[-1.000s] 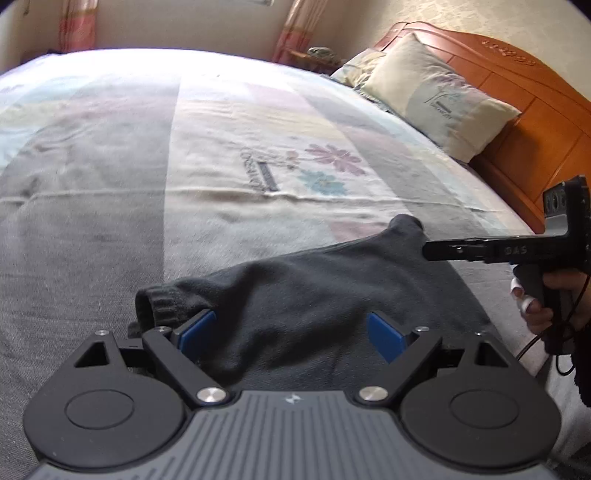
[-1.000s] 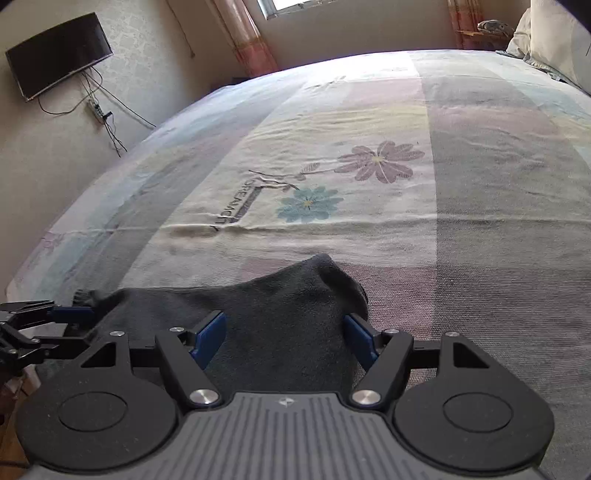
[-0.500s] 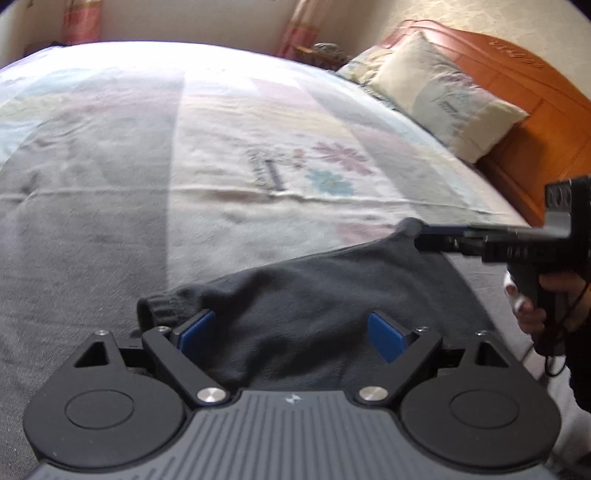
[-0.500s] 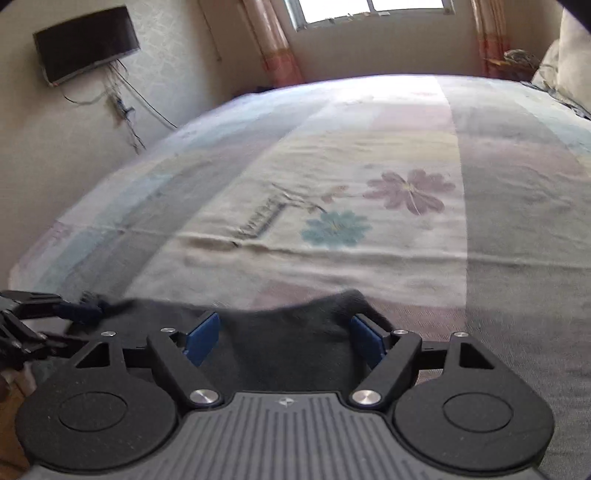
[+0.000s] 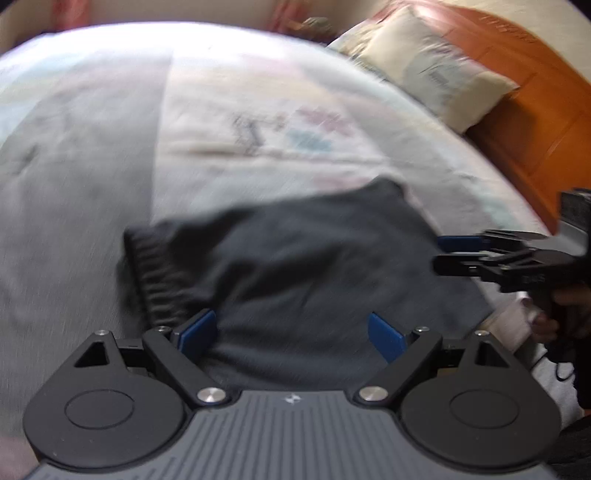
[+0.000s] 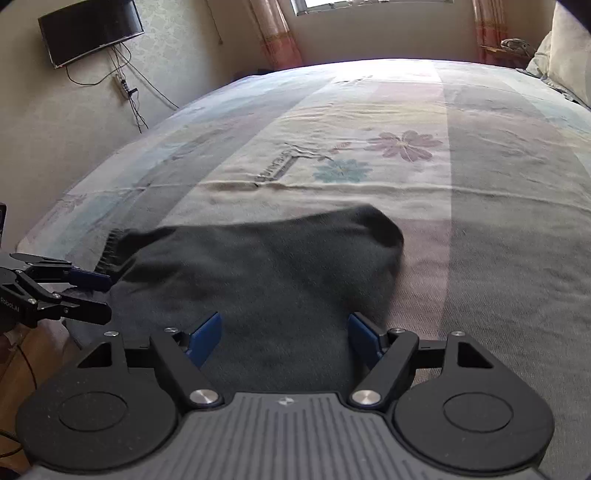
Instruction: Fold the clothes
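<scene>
A dark grey garment [image 5: 295, 266] lies in a folded bundle on the bed [image 5: 92, 166] near its front edge, with a ribbed hem [image 5: 155, 273] at its left end. My left gripper [image 5: 290, 332] hovers open over the garment's near part, blue pads wide apart. In the right wrist view the same garment [image 6: 258, 273] spreads below my right gripper [image 6: 285, 332], also open. Each gripper shows in the other's view: the right gripper [image 5: 458, 254] at the garment's right end, the left gripper [image 6: 96, 295] by its hem. The left wrist view is motion-blurred.
A flower-print bedspread [image 6: 402, 144] covers the bed. A pillow [image 5: 436, 70] leans on an orange wooden headboard [image 5: 535, 110] at the far right. A hand [image 5: 565, 306] holds the right gripper. A TV [image 6: 90, 31] with cables hangs on the left wall.
Both grippers have drawn back and risen, so more of the garment shows ahead of them. The right gripper has rolled, and its two fingers now show apart in the left wrist view.
</scene>
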`<state>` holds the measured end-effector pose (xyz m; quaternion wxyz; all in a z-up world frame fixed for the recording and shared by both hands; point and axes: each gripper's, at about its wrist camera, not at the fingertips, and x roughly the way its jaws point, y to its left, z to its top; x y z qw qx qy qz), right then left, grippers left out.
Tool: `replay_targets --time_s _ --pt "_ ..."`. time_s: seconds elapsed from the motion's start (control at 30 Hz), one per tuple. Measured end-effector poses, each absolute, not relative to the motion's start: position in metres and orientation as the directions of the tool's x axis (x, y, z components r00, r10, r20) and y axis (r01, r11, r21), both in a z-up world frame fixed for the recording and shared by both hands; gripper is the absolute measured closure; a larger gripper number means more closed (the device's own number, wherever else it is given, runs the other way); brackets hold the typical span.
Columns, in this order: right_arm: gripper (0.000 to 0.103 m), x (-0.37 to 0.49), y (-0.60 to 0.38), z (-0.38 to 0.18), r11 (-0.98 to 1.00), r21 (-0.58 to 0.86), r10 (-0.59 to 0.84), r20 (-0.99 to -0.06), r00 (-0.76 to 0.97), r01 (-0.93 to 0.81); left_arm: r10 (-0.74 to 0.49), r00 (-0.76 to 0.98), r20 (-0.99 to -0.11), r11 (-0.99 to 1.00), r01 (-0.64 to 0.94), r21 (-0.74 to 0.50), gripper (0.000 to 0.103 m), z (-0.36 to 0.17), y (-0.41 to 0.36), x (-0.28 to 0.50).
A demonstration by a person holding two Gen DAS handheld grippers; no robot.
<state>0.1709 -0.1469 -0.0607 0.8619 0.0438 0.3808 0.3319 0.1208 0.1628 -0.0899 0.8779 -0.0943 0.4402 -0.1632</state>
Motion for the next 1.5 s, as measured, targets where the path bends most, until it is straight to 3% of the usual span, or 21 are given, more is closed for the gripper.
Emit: replay_targets --time_s 0.17,0.33,0.5,0.67,0.8,1.0,1.23,1.5 --pt "0.020 0.146 -0.153 -0.064 0.773 0.354 0.612 -0.638 0.468 -0.527 -0.388 0.583 -0.714 0.922 0.237 -0.307 0.011 -0.065 0.155 0.096" --pt "0.018 0.128 -0.153 -0.079 0.811 0.345 0.561 -0.687 0.461 -0.473 -0.381 0.539 -0.751 0.924 0.206 -0.321 0.011 -0.081 0.146 0.094" --pt "0.013 0.111 -0.151 -0.066 0.814 0.283 0.545 -0.674 0.498 -0.508 -0.436 0.596 -0.674 0.899 0.319 -0.299 0.010 -0.052 0.125 0.117" --pt "0.013 0.101 -0.148 -0.061 0.835 0.222 0.500 -0.687 0.526 -0.504 -0.513 0.582 -0.631 0.856 0.408 -0.318 0.010 -0.061 0.093 0.154" --pt "0.012 0.091 -0.151 -0.055 0.846 0.178 0.475 -0.681 0.557 -0.503 -0.452 0.523 -0.723 0.889 0.330 -0.318 0.011 -0.096 0.080 0.184" --pt "0.007 0.088 -0.162 -0.051 0.858 0.190 0.471 -0.659 0.586 -0.477 -0.447 0.533 -0.719 0.885 0.382 -0.267 0.010 -0.066 0.078 0.151" --pt "0.006 0.094 -0.162 -0.066 0.857 0.245 0.485 -0.679 0.550 -0.454 -0.517 0.478 -0.710 0.855 0.243 -0.459 0.010 -0.093 0.114 0.101" --pt "0.003 0.095 -0.172 -0.067 0.861 0.301 0.497 -0.671 0.550 -0.410 -0.465 0.587 -0.663 0.874 0.183 -0.451 0.009 -0.055 0.154 0.103"
